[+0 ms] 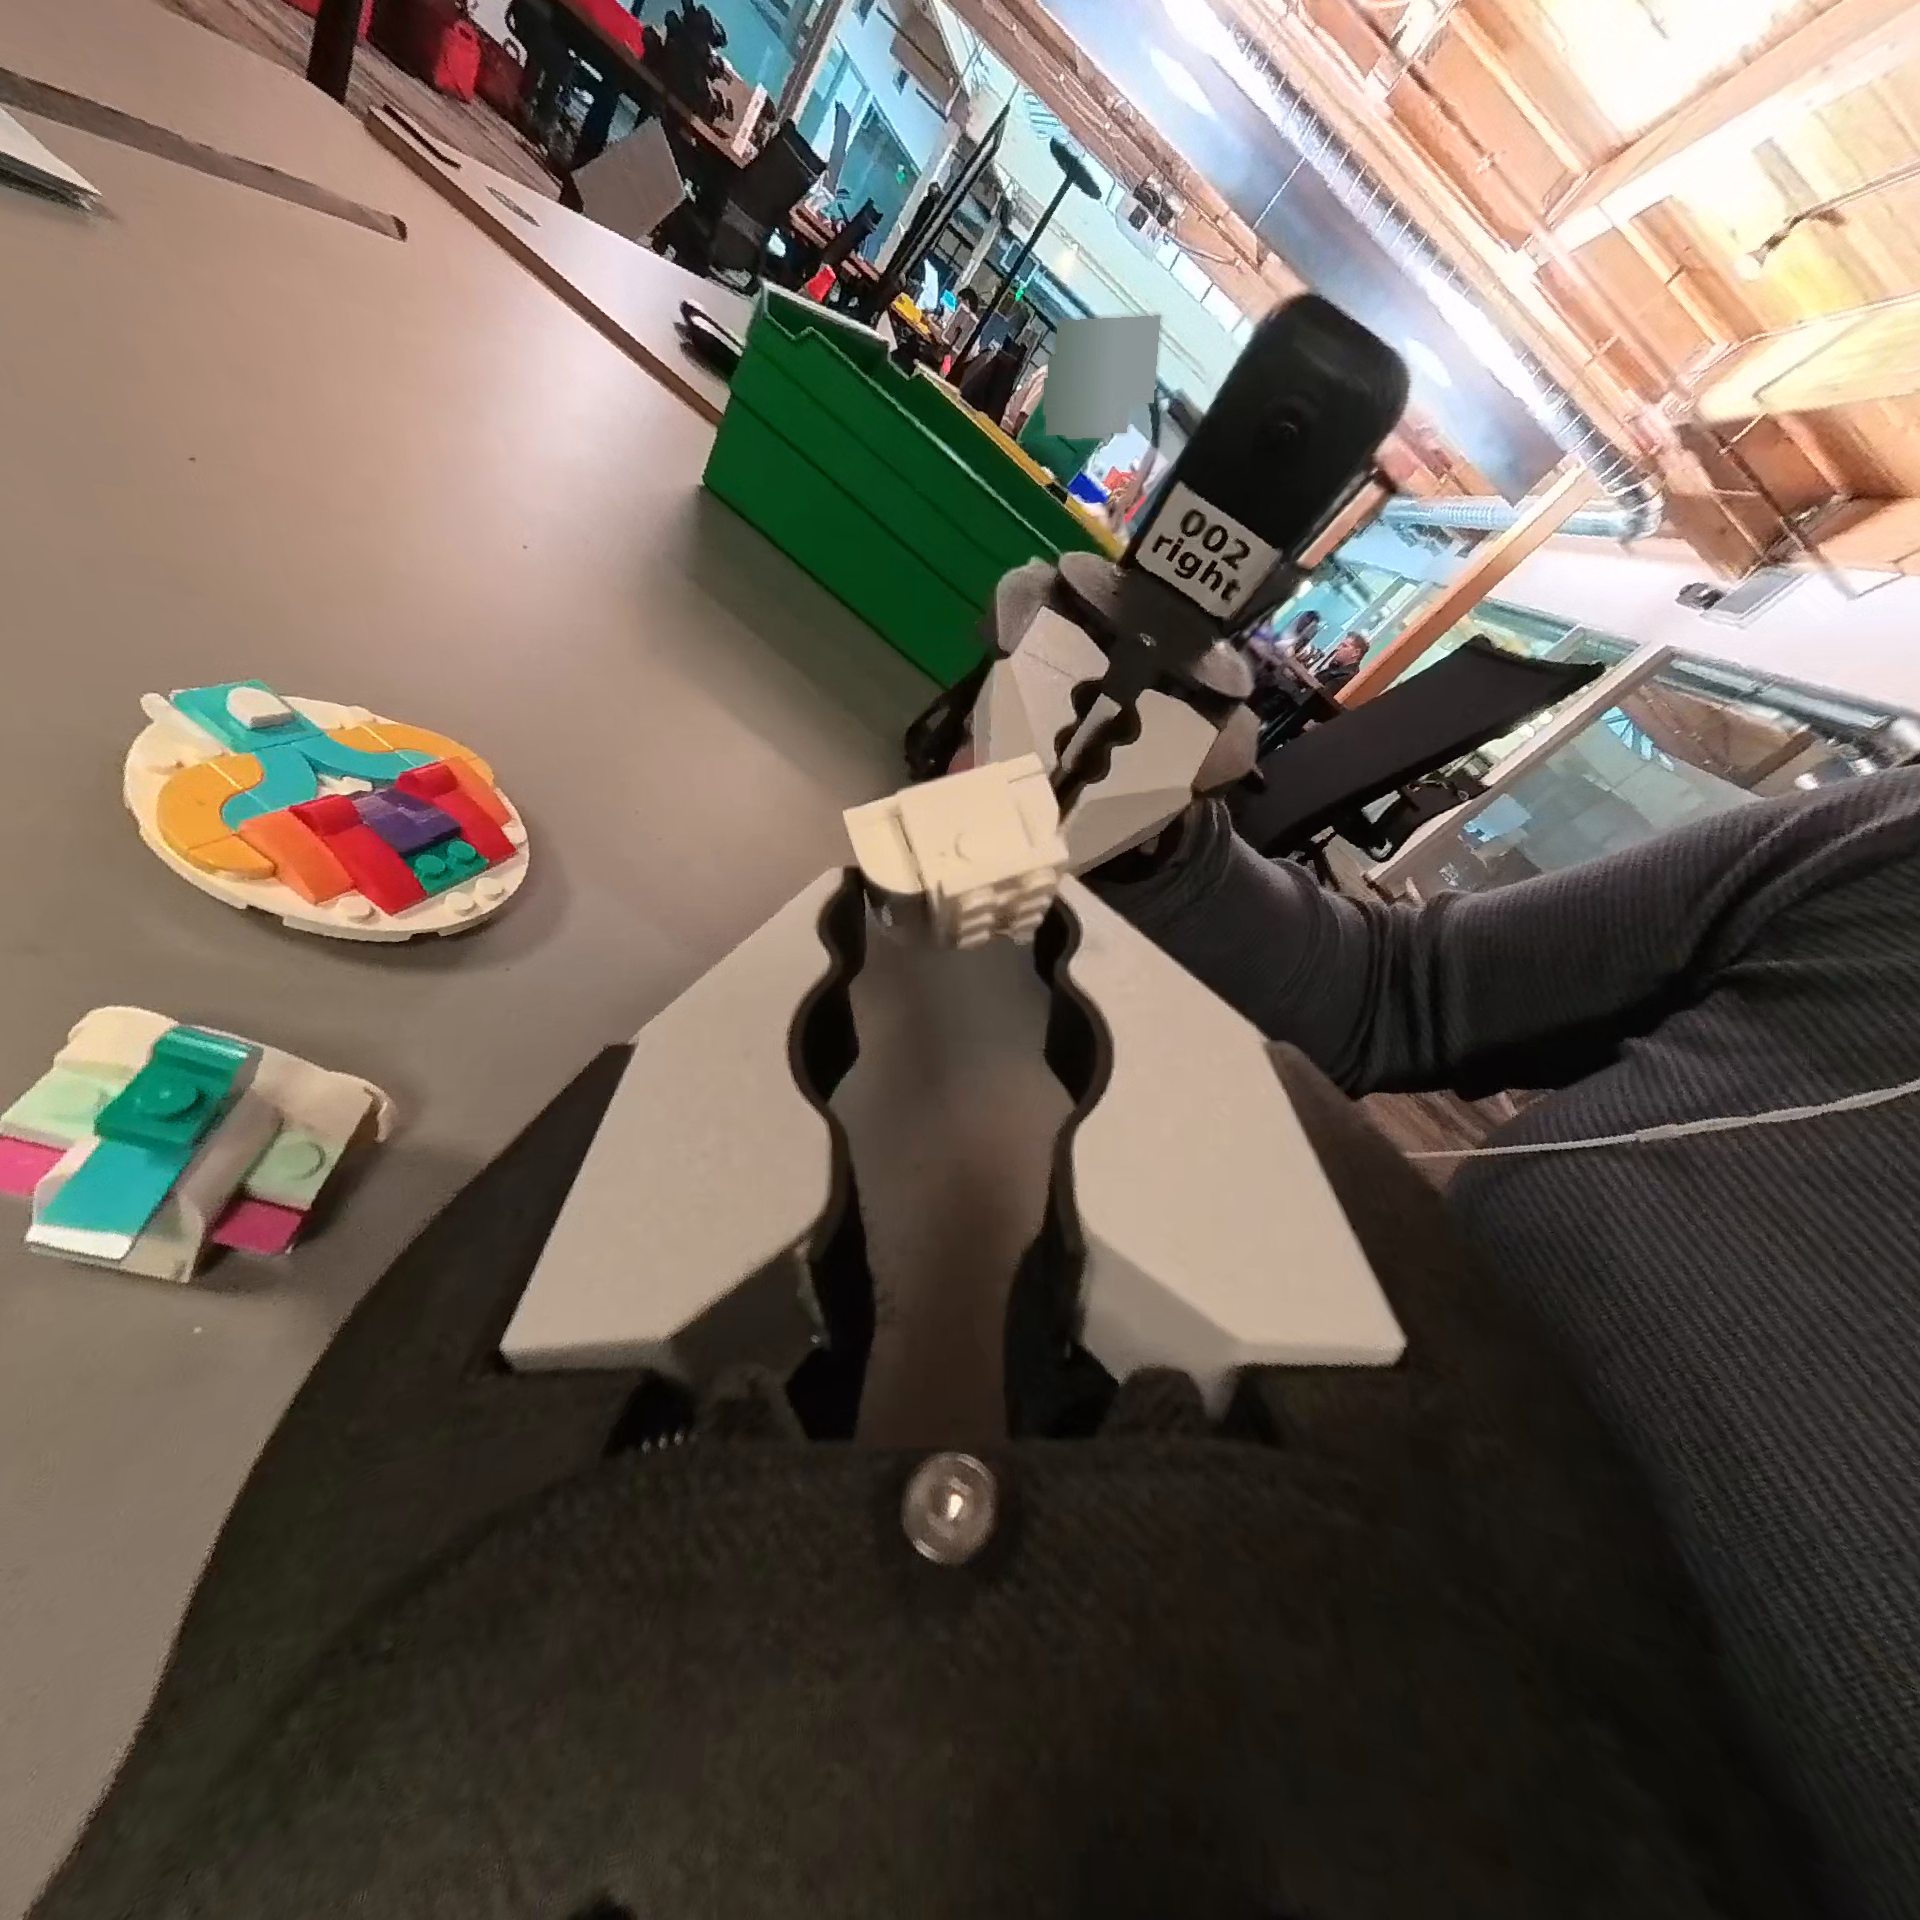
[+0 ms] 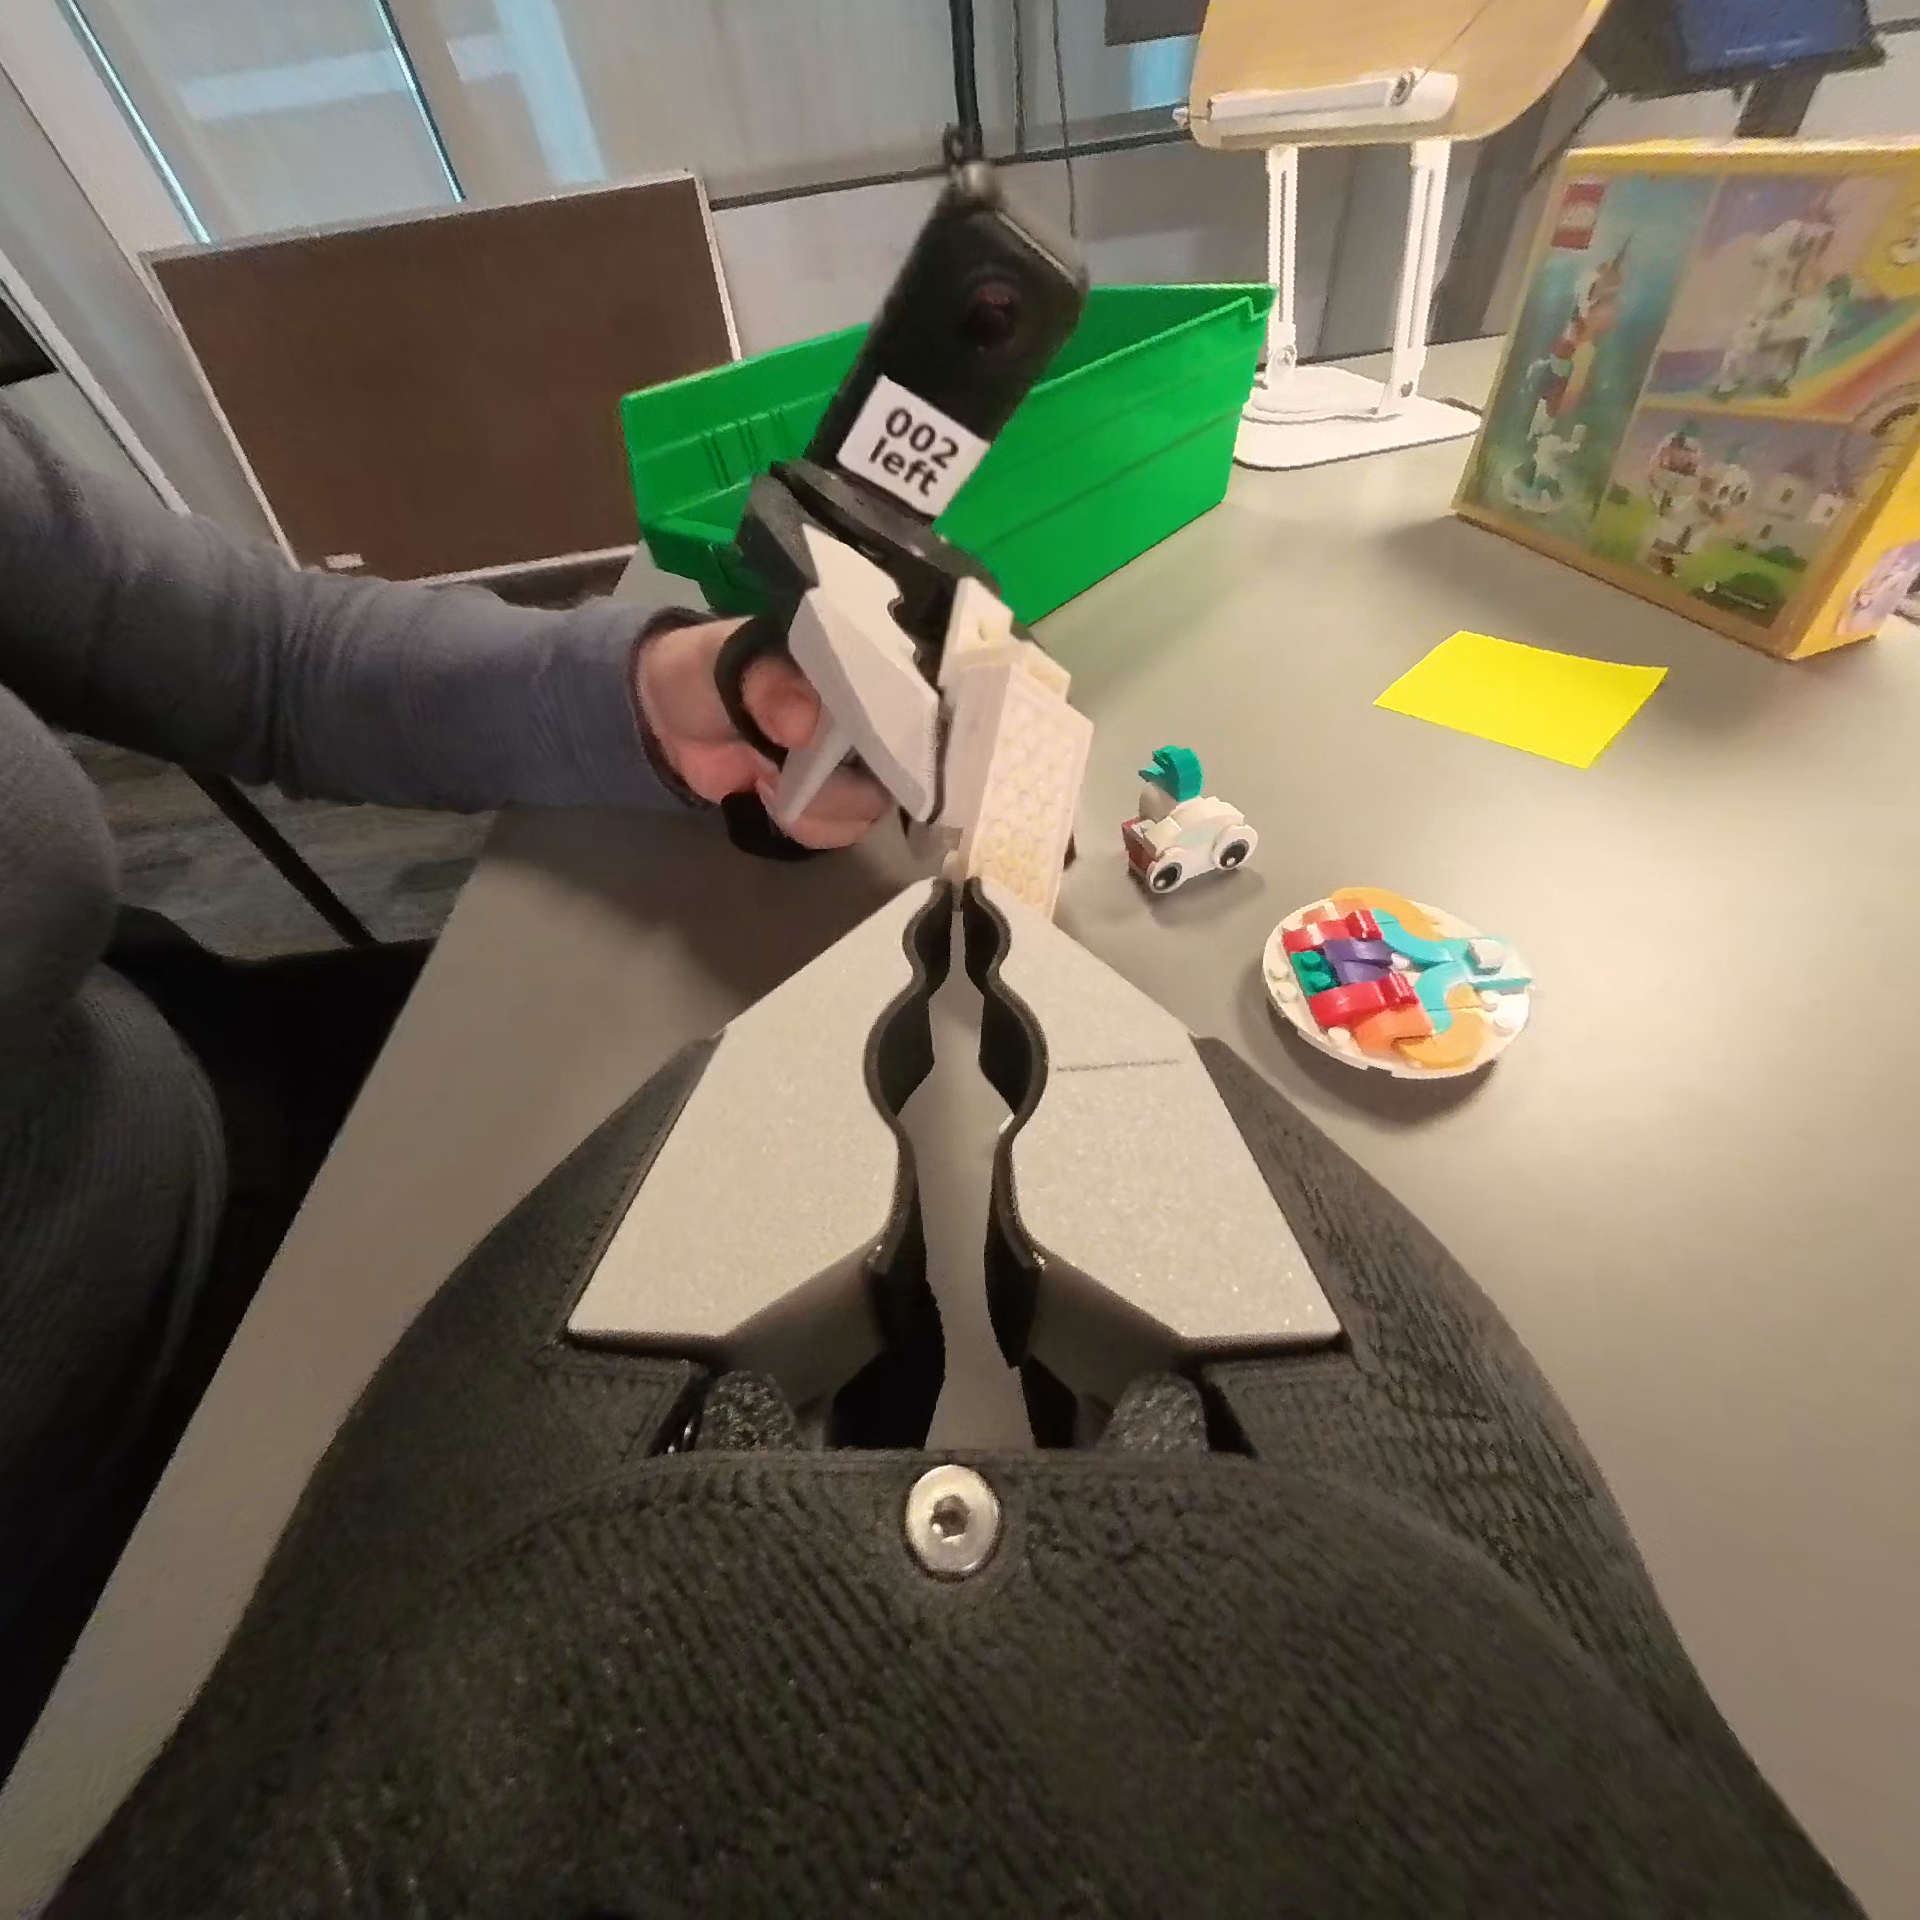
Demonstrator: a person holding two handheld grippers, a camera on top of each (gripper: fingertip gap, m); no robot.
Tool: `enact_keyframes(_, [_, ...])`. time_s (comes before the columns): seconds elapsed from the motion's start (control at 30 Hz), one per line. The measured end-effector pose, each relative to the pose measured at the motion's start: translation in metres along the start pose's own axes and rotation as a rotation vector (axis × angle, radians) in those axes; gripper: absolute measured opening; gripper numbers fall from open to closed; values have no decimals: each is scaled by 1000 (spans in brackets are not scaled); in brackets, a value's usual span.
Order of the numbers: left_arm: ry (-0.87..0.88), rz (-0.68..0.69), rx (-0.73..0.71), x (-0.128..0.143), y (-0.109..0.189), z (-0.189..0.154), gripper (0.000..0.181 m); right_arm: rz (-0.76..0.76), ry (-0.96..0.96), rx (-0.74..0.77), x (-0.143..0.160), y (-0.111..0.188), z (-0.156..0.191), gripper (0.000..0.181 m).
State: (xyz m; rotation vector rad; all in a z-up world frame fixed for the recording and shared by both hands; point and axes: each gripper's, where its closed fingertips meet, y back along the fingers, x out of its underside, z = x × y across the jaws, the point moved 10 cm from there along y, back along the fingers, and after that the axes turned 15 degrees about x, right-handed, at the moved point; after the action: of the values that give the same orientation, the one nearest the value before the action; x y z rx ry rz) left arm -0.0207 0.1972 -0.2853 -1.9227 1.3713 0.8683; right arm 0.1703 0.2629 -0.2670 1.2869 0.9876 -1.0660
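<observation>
My left gripper is shut on a white brick assembly and holds it in the air above the grey table. In the right wrist view the assembly is a white studded plate hanging from the left gripper. My right gripper is closed on a small white nub at the assembly's lower corner. In the left wrist view the right gripper meets the assembly's far corner. A person's hand holds the left gripper's handle.
A round white plate with coloured bricks lies on the table. A flat teal, white and pink build lies near it. A small white toy car, a yellow note, a green bin and a picture box stand farther back. Left and right tips are no more than a few centimetres apart.
</observation>
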Motion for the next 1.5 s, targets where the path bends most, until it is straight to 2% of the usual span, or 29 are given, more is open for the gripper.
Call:
enact_keyframes(0.1, [14,-64,28,-1,0,-1,33,-12,51,18,-3,-1,5,0])
enact_keyframes(0.13, [29,-85,38,-2,0,0,42,-5,79,24,-3,-2,7,0])
enact_keyframes(0.2, [64,-99,81,-2,0,1,39,8,131,43,-3,-4,12,0])
enact_keyframes(0.33, [87,-105,62,-2,2,3,38,-8,144,81,-3,-3,11,0])
enact_keyframes(0.43, [118,-108,84,-2,3,5,43,-25,170,100,-6,-1,11,0])
enact_keyframes(0.47, [112,-111,86,-3,3,4,36,-24,170,100,-6,-1,12,0])
enact_keyframes(0.67, [4,-22,82,-2,4,-4,33,-64,58,-9,-6,2,9,0])
enact_keyframes(0.77, [-13,-2,89,-1,2,-6,33,-110,40,15,-10,9,4,0])
enact_keyframes(0.87, [-23,76,84,5,-8,-8,32,-148,17,34,-14,18,-1,0])
enact_keyframes(1.07, [14,60,72,5,-8,-3,32,-100,-42,6,-9,16,-7,0])
enact_keyframes(1.17, [49,-18,90,1,-5,0,33,-76,-55,-32,-5,12,-5,0])
enact_keyframes(1.23, [92,-37,121,0,-3,2,33,-82,-27,-26,-6,10,-2,0])
enact_keyframes(1.33, [84,-46,87,0,-2,3,32,-76,37,7,-5,9,1,0])
enact_keyframes(1.43, [107,-45,48,0,-2,6,32,-79,118,58,-6,6,6,24])
enact_keyframes(1.5, [113,-43,37,0,-3,7,32,-26,192,93,-3,1,9,21])
